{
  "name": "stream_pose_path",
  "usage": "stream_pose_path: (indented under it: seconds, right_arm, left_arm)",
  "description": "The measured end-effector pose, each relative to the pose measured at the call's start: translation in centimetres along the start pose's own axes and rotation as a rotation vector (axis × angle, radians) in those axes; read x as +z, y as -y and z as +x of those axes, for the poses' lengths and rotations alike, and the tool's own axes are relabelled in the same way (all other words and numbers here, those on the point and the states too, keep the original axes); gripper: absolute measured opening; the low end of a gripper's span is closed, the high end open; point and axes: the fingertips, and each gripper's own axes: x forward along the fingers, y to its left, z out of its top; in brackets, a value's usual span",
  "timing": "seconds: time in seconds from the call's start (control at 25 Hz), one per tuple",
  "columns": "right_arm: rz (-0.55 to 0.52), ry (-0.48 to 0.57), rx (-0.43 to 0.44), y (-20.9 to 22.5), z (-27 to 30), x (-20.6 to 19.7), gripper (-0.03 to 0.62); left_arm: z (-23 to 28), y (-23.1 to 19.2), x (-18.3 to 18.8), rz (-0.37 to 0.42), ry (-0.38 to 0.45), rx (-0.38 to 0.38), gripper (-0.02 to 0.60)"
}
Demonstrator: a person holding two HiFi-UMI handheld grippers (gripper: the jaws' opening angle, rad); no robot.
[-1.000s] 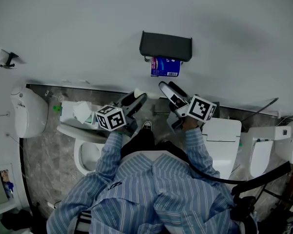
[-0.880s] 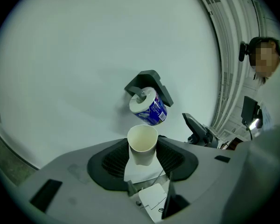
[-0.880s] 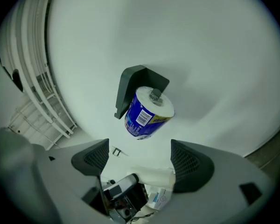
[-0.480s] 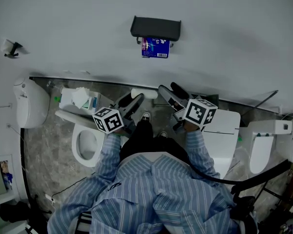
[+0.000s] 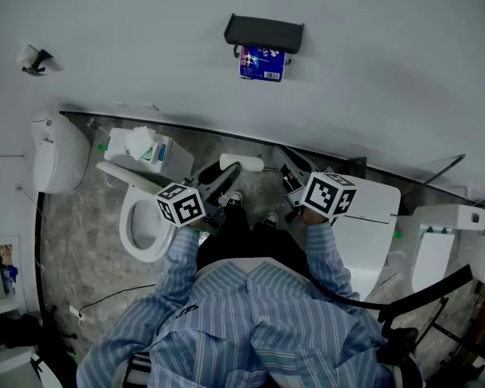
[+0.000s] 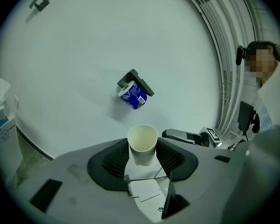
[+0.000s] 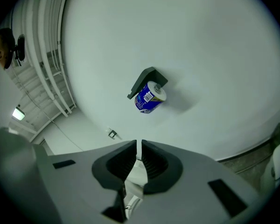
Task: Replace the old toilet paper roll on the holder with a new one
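Note:
A dark holder (image 5: 263,32) on the white wall carries a roll in a blue wrapper (image 5: 262,63). My left gripper (image 5: 229,178) is shut on an empty cardboard tube (image 5: 241,163), well below the holder. The left gripper view shows the tube (image 6: 142,143) upright between the ribbed pads, with the holder (image 6: 136,80) and wrapped roll (image 6: 132,95) beyond. My right gripper (image 5: 289,170) is level with the left one, and its jaws have just been closing. In the right gripper view the pads (image 7: 151,160) stand almost together with nothing between them, and the roll (image 7: 150,98) hangs ahead.
A toilet bowl (image 5: 141,225) with a tissue box (image 5: 141,148) on its tank sits at the left. A white toilet lid (image 5: 364,217) and another fixture (image 5: 436,241) stand at the right. A small hook (image 5: 34,57) is on the wall. A person stands at the far right (image 6: 263,87).
Both grippers have drawn back from the wall holder. The right gripper's jaws went from wide open to shut. The left keeps its hold on the tube.

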Motion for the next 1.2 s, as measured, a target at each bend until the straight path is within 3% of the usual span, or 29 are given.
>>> stream_pose_path:
  seconds: [0.36,0.64,1.2]
  right_arm:
    - [-0.029,-0.074,-0.044,-1.1,0.2,-4.5,0.028]
    - [-0.07,-0.083,-0.102,-4.1,1.3,-8.2,0.025]
    - [-0.05,-0.076,-0.237,-13.7,1.0,-24.1,0.025]
  left_arm:
    - [-2.9,0.1,-1.0,-0.006,0.0,0.002,0.183]
    - [-9.0,-0.9,-0.6,0.015,0.01,0.001,0.183]
    - [-26.9,-2.3,-3.5,0.036,-0.017,-0.066,0.183]
